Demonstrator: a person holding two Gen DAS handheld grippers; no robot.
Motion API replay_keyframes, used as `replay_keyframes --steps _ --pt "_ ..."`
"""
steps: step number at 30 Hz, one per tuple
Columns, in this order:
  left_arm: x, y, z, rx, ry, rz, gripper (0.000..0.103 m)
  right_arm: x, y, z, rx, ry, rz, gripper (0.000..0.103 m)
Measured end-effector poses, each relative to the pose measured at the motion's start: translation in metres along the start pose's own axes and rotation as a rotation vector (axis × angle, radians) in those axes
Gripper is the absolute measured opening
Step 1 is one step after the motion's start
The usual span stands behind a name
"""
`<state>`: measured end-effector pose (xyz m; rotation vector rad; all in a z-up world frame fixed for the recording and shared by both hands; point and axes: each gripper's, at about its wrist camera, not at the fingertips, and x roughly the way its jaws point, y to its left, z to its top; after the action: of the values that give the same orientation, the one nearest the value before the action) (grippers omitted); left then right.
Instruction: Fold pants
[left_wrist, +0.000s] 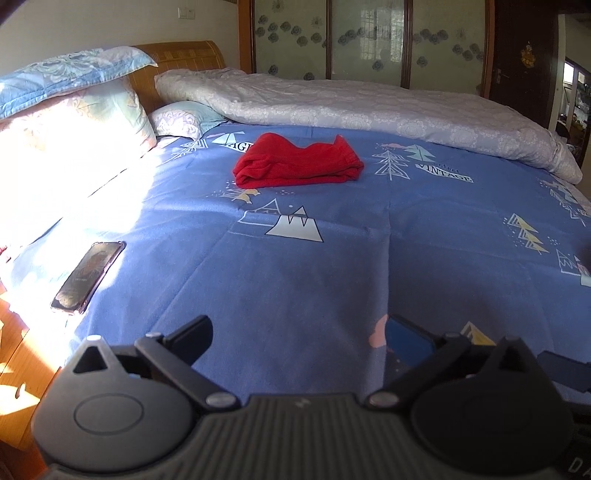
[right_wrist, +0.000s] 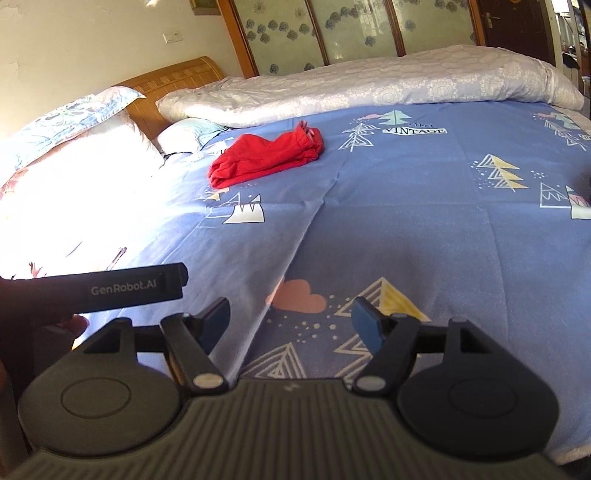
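Well apart from both grippers, the red pants (left_wrist: 297, 160) lie in a folded bundle on the blue sheet (left_wrist: 332, 266), toward the far side of the bed and near the pale quilt (left_wrist: 369, 107) that runs along its far edge. In the right wrist view the pants (right_wrist: 264, 158) show a gathered waistband at their right end.

Nearer, the left gripper (left_wrist: 299, 343) hangs low over the sheet with its jaws spread wide and nothing between them. The right gripper (right_wrist: 291, 326) is likewise wide open and empty above a printed cloud and triangle trees. Part of the left gripper's body, marked GenRobot.AI, crosses the left edge of the right wrist view.

A phone (left_wrist: 88, 277) rests face up on the sheet at the left, partly in strong sunlight, near the bed's edge. Pillows (left_wrist: 70, 96) are stacked against the wooden headboard (left_wrist: 184, 55). Behind the bed stands a wardrobe (left_wrist: 369, 37) with flower-patterned glass doors.
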<state>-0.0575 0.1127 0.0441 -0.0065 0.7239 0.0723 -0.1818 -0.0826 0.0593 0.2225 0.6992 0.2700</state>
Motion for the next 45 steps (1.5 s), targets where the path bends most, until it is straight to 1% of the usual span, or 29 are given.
replay_keyframes --steps 8,16,21,35,45 --pt "-0.005 0.0 0.002 0.003 -0.024 0.006 0.103 -0.002 0.004 0.001 -0.007 -0.025 -0.005 0.076" --pt "-0.003 -0.007 -0.002 0.034 -0.02 -0.002 0.103 0.004 0.001 -0.001 0.006 -0.017 -0.006 0.077" --pt "-0.001 -0.011 -0.004 0.059 -0.012 0.016 0.103 0.01 -0.003 -0.003 0.028 -0.004 -0.014 0.077" --pt "0.007 -0.012 -0.007 0.076 -0.004 0.05 0.103 0.016 -0.006 -0.007 0.062 0.028 -0.014 0.077" --pt "0.008 -0.01 -0.006 0.079 -0.01 0.059 0.103 0.014 -0.007 -0.007 0.072 0.027 -0.015 0.078"
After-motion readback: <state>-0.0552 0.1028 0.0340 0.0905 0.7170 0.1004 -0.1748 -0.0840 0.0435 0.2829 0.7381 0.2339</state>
